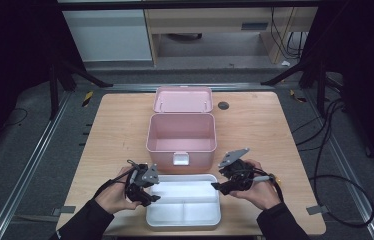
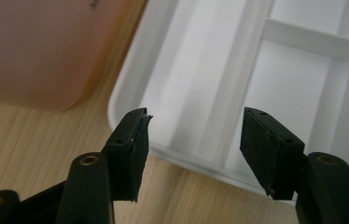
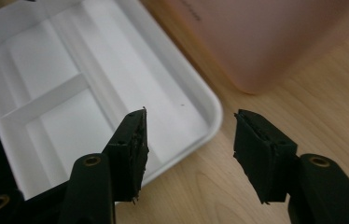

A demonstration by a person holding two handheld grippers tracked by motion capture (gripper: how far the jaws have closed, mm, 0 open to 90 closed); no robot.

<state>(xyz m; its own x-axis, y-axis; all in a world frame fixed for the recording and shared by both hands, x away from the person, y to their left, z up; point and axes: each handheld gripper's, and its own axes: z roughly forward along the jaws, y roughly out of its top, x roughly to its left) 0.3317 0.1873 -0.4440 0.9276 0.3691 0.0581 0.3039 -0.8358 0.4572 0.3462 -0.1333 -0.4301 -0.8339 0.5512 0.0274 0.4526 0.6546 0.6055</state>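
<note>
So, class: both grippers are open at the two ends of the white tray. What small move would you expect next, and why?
Probably each gripper eases inward until its jaws straddle the tray's rim. The left gripper and right gripper are both open, one at each end of the tray, holding nothing, and the pink box beyond it stands open and empty.

In front of me stands a pale wooden desk (image 1: 115, 130). At its middle sits an open pink box (image 1: 162, 157) with a white latch (image 1: 180, 159) on its near wall. Its lid (image 1: 183, 99) is tipped back behind it. Just before the box, at my edge, lies a white tray (image 1: 185, 192) with one long compartment and two smaller ones. A small dark disc (image 1: 223, 105) lies right of the lid. Black cables (image 1: 325, 150) trail across the grey floor on the right.
</note>
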